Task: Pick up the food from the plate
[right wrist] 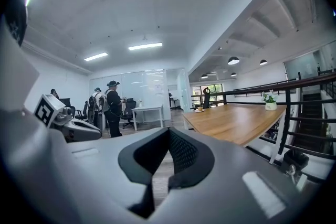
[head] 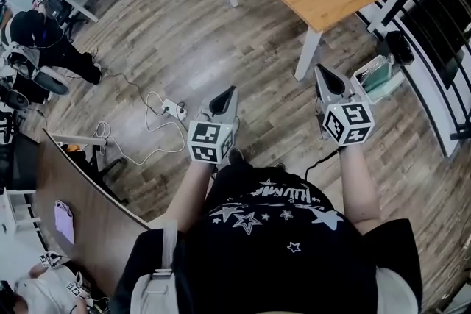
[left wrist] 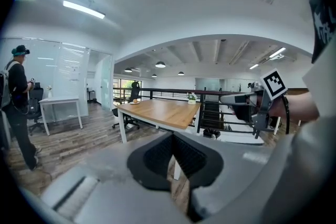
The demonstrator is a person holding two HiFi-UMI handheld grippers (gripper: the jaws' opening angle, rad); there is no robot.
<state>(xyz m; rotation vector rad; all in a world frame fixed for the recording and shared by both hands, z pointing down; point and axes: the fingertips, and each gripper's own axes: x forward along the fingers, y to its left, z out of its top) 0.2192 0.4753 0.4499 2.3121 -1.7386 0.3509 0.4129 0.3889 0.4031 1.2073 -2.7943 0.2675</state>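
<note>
1. at the far end of the wooden table (left wrist: 157, 110), a small plate (left wrist: 131, 103) holds the food (left wrist: 135, 100), well apart from you.
2. the food shows only as a small, rounded, yellowish item, too small to identify. judge it light and possibly soft.
3. take hold across its widest part and close gently. keep the pads clear of the plate rim, since the plate looks light enough to slide.
4. nothing else is visible on the plate. a white pot (left wrist: 191, 100) near the table's other end holds a small plant.
5. the left gripper (left wrist: 173, 136) has its jaws together with nothing between them.
6. the right gripper (right wrist: 169, 131) is likewise closed and empty. open the jaws before reaching.
</note>
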